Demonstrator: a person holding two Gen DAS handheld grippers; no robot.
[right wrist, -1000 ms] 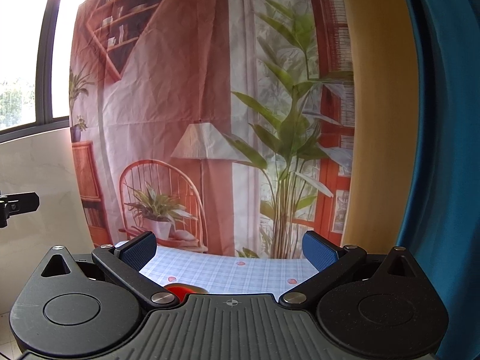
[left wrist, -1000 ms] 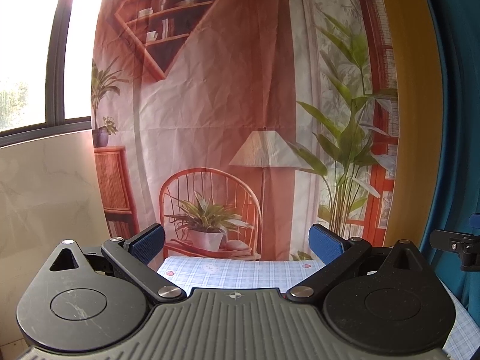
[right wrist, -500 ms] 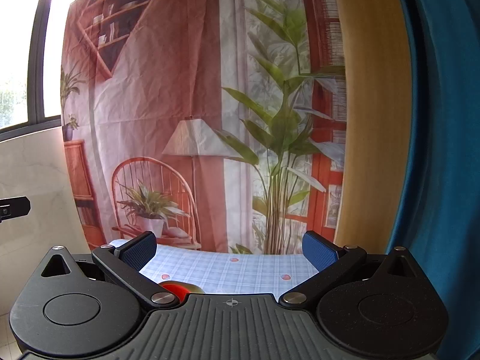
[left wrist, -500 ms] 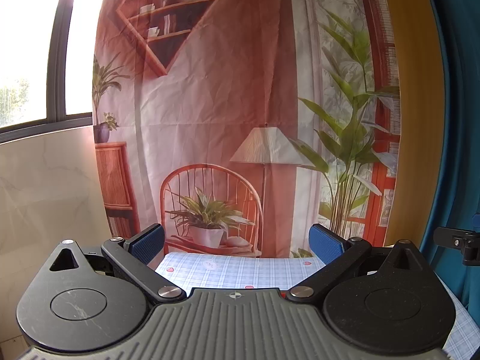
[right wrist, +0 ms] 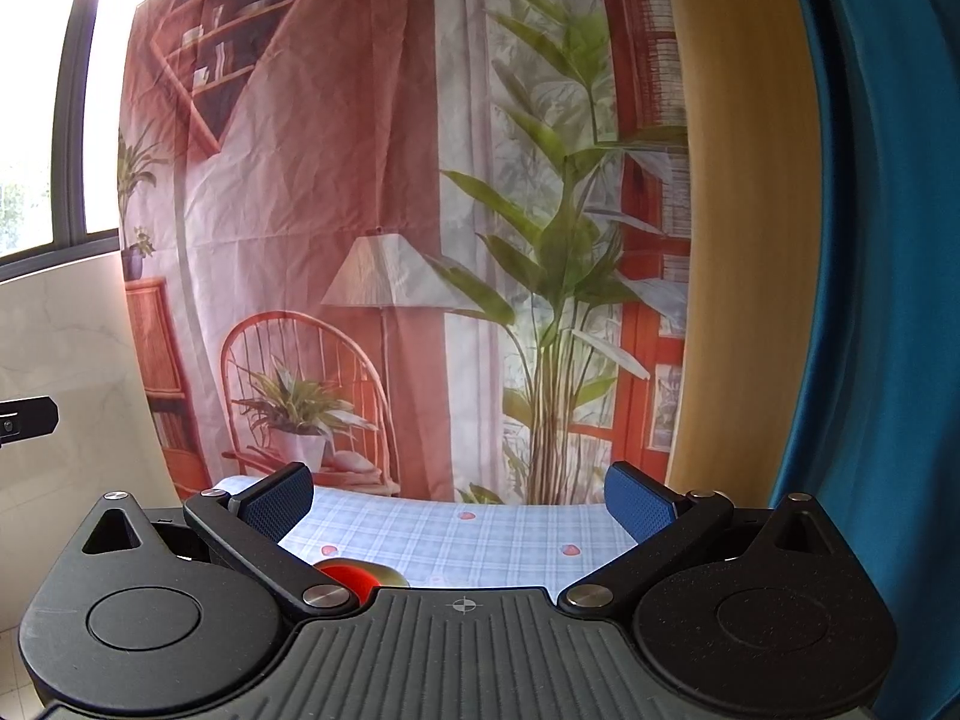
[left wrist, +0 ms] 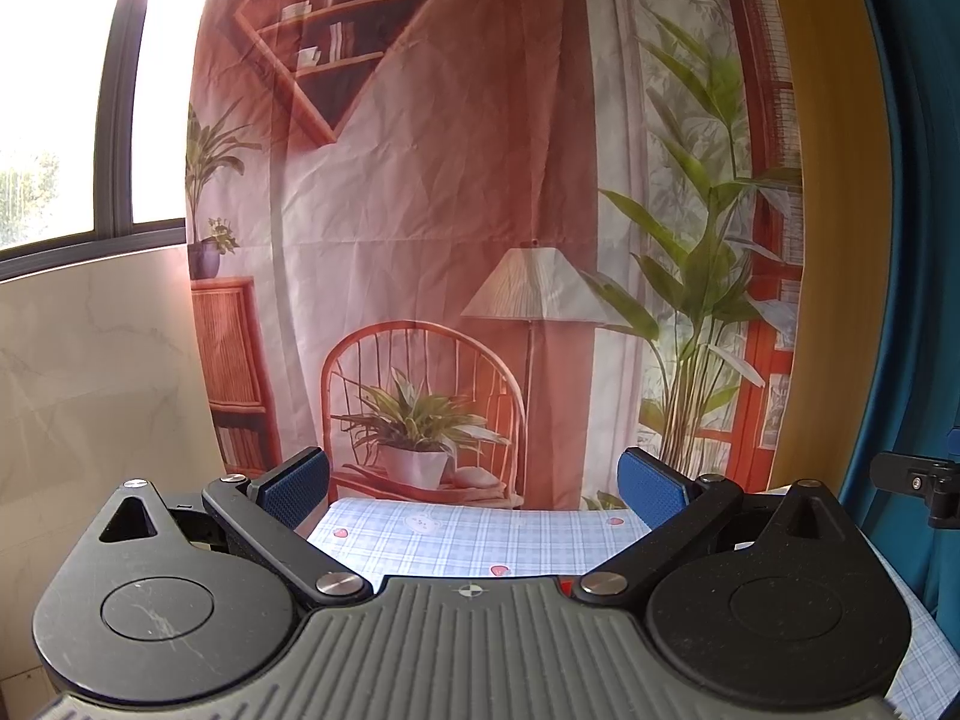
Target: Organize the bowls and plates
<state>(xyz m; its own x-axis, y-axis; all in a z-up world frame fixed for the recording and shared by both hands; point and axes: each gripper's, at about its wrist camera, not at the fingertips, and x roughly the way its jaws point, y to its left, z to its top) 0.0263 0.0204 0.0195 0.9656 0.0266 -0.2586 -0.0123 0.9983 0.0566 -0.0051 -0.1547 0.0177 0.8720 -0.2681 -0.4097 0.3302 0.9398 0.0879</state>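
both tongs are held level above the near end of the worktop (left wrist: pixel 474 540), pointing at the hanging backdrop (left wrist: pixel 456 228) printed with a wicker chair, a lamp, shelves and tall green plants. the left tongs (left wrist: pixel 474 483) stand wide, blue pads far apart with nothing between them; through the gap i see only the pale blue checked cloth with its little red hearts. the right tongs (right wrist: pixel 459 495) stand just as wide and likewise hold nothing.

of the task's dishes very little shows. in the right wrist view a red rounded piece (right wrist: pixel 348 577) with a dull yellowish rim peeks over the edge of the tool body, low and left of centre, just beside the left finger's pivot; it sits on the cloth nearer than the fingertips, and i cannot tell whether it is a bowl or a plate. in the left wrist view a tiny red sliver (left wrist: pixel 563 584) shows at the tool's edge near the right finger's pivot, too small to name.

a window (left wrist: pixel 66 120) lets in bright light on the left, above a marble-look wall. a blue curtain (right wrist: pixel 888 300) hangs on the right, with a yellow-brown strip beside it. each view catches a black bit of the other tool at its side edge.
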